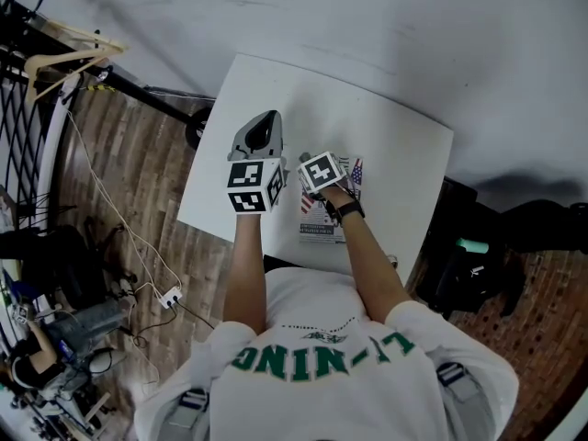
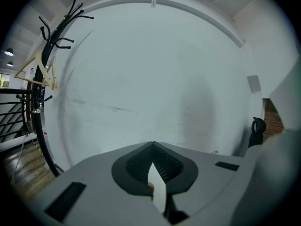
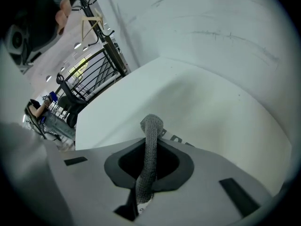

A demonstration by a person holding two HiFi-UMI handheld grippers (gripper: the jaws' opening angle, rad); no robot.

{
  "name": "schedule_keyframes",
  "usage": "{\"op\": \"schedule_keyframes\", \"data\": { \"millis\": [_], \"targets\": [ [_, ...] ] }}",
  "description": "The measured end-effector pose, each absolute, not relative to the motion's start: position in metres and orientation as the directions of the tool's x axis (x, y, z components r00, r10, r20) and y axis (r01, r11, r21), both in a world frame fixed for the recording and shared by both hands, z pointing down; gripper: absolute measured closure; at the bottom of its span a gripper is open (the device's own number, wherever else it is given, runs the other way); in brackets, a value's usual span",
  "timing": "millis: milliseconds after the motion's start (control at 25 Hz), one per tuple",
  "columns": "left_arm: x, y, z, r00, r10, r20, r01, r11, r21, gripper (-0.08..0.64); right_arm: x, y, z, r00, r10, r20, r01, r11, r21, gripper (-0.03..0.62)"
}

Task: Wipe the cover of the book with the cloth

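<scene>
The book, with a flag print on its cover, lies near the front edge of the white table. My right gripper points down over the book's upper part and is shut on a grey knitted cloth. A fold of that cloth sticks out past the jaws, and the book's printed edge shows just beyond it. My left gripper hovers over bare table to the left of the book. Its jaws meet at the tip with nothing between them.
A black coat rack with wooden hangers stands off the table's far left corner. Cables and a white power strip lie on the wooden floor to the left. A dark bag sits on the floor to the right.
</scene>
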State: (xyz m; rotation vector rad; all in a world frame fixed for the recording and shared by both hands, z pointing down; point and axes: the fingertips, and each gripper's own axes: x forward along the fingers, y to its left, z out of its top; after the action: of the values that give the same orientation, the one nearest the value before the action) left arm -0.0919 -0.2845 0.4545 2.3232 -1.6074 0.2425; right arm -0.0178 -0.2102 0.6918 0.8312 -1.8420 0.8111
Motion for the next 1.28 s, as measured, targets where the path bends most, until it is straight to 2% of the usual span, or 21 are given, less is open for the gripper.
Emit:
{"op": "schedule_keyframes", "data": {
  "millis": [200, 360, 600, 760, 880, 960, 1080, 1200, 1280],
  "targets": [
    [-0.09, -0.288, 0.462, 0.358, -0.878, 0.317, -0.933, -0.321, 0.164, 0.555, -0.016, -0.204, 0.696, -0.329, -0.18, 0.927, -0.81, 0.559, -0.178, 0.558],
    [-0.076, -0.286, 0.461, 0.38, -0.87, 0.313, -0.924, -0.346, 0.161, 0.555, 0.014, -0.202, 0.697, -0.323, -0.226, 0.919, -0.838, 0.519, -0.167, 0.557],
    [-0.047, -0.279, 0.459, 0.429, -0.853, 0.297, -0.903, -0.406, 0.139, 0.555, 0.113, -0.2, 0.69, -0.142, -0.295, 0.945, -0.927, 0.375, -0.022, 0.557],
    [-0.034, -0.272, 0.458, 0.447, -0.851, 0.276, -0.894, -0.434, 0.109, 0.554, 0.13, -0.204, 0.691, -0.201, -0.345, 0.917, -0.948, 0.305, -0.093, 0.557],
    [-0.036, -0.267, 0.455, 0.442, -0.859, 0.26, -0.896, -0.434, 0.09, 0.554, 0.133, -0.201, 0.691, -0.18, -0.349, 0.919, -0.953, 0.295, -0.075, 0.557],
    [-0.045, -0.263, 0.453, 0.426, -0.87, 0.249, -0.904, -0.419, 0.082, 0.554, 0.125, -0.198, 0.687, -0.176, -0.349, 0.921, -0.951, 0.301, -0.067, 0.557],
    [-0.068, -0.26, 0.453, 0.385, -0.89, 0.244, -0.923, -0.379, 0.073, 0.555, 0.062, -0.196, 0.678, -0.334, -0.357, 0.873, -0.903, 0.386, -0.188, 0.557],
    [-0.094, -0.256, 0.454, 0.32, -0.915, 0.245, -0.947, -0.317, 0.051, 0.555, 0.018, -0.195, 0.676, -0.324, -0.359, 0.875, -0.843, 0.529, -0.095, 0.558],
    [-0.104, -0.252, 0.452, 0.298, -0.924, 0.238, -0.954, -0.297, 0.039, 0.555, -0.006, -0.193, 0.678, -0.335, -0.349, 0.875, -0.817, 0.57, -0.085, 0.557]
  ]
}}
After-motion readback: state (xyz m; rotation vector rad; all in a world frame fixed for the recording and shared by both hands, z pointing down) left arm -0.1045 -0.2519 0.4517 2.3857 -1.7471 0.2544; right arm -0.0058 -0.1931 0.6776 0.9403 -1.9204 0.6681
